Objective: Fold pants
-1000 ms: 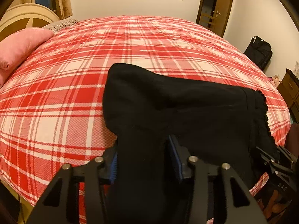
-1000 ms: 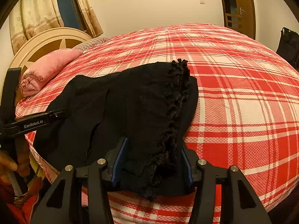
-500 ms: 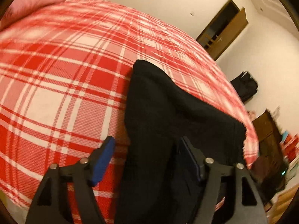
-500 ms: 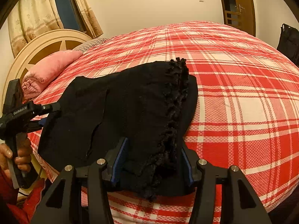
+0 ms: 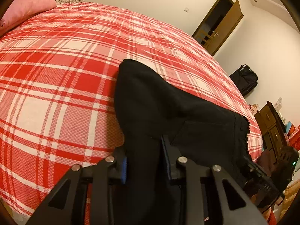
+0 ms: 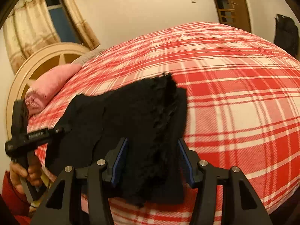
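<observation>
**Grippers both on black pants at near bed edge, fold in progress**

Left gripper [image 5: 144, 161] is clamped on a bunched band of the black pants [image 5: 168, 108]; cloth fills the gap between its blue pads and runs up out of the jaws. Right gripper [image 6: 152, 161] has jaws wider apart, with the frilly, lace-like edge [image 6: 165, 101] of the pants packed between them. It looks like a grasp, but whether the pads actually press the cloth I cannot tell for sure. In the right wrist view the left gripper shows at far left, held by a hand [image 6: 24, 174], its tip at the far end of the garment.

Pants lie on the red plaid bedspread [image 5: 56, 93], at the near edge of the bed, some cloth hanging over the edge by the right gripper. Pink pillow [image 5: 22, 9] well apart at the headboard end.

Progress, judging: pants already look doubled over, a compact dark slab with layered edges, not two spread legs. So at least one fold seems done. Left: bring one end over the other, flatten, release. Cloth is lifted and rumpled near both grippers, not smoothed.

Long axis: runs along the near bed edge, left gripper end to right gripper end. Frilled end points toward the right gripper side; smooth rounded end toward the pillow side. Which end is the waist, cannot tell.
</observation>
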`<act>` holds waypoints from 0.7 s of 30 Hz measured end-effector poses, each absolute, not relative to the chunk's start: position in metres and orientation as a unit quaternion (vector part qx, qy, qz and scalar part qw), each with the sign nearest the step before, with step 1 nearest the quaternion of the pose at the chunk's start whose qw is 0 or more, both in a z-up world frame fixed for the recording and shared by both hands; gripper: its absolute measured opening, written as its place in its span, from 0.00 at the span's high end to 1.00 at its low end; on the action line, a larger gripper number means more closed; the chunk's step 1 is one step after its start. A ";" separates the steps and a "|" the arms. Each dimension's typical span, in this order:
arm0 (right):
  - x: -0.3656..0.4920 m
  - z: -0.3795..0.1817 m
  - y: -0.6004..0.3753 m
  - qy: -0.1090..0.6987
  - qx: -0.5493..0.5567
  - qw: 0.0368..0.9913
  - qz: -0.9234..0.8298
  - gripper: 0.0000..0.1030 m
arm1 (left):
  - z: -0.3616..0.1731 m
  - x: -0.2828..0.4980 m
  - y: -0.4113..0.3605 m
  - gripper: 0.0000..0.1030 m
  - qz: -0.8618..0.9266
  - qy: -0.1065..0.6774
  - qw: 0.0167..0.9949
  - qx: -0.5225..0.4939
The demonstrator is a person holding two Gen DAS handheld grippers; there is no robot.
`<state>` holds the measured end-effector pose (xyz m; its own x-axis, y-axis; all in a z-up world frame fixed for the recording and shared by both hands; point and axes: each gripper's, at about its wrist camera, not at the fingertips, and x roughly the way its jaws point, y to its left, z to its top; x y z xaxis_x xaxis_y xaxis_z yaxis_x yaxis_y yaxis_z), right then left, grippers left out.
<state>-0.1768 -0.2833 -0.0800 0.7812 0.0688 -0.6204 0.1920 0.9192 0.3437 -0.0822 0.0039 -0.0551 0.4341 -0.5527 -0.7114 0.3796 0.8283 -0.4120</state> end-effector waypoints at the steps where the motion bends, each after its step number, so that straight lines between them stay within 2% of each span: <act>1: -0.174 -0.080 -0.288 0.329 0.207 0.921 -0.036 0.45 | -0.054 -0.082 0.002 0.71 -0.273 0.455 0.843 -0.091; 3: -0.165 -0.085 -0.294 0.337 0.224 0.914 -0.030 0.32 | -0.054 -0.080 -0.002 0.71 -0.268 0.455 0.845 -0.079; 6: -0.152 -0.094 -0.296 0.339 0.243 0.909 -0.014 0.27 | -0.054 -0.080 -0.004 0.71 -0.261 0.456 0.848 -0.071; 8: -0.149 -0.094 -0.291 0.332 0.237 0.913 -0.020 0.27 | -0.055 -0.081 -0.005 0.71 -0.257 0.457 0.848 -0.069; 10: -0.148 -0.091 -0.284 0.337 0.217 0.916 -0.022 0.37 | -0.056 -0.080 -0.006 0.71 -0.254 0.458 0.849 -0.065; 11: -0.148 -0.089 -0.282 0.339 0.207 0.918 -0.014 0.52 | -0.056 -0.080 -0.006 0.71 -0.253 0.458 0.850 -0.062; 12: -0.148 -0.087 -0.279 0.340 0.200 0.919 -0.004 0.60 | -0.056 -0.080 -0.007 0.71 -0.251 0.456 0.852 -0.058; 17: -0.151 -0.077 -0.259 0.336 0.132 0.932 -0.029 0.65 | -0.056 -0.081 -0.008 0.71 -0.246 0.454 0.855 -0.053; 21: -0.154 -0.067 -0.254 0.322 0.120 0.938 -0.034 0.68 | -0.052 -0.083 -0.009 0.74 -0.240 0.452 0.858 -0.048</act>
<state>-0.1538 -0.2544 -0.0672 0.7904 0.0144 -0.6124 0.1405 0.9688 0.2042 -0.0827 -0.0089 -0.0520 0.4762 -0.4544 -0.7528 0.3675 0.8806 -0.2991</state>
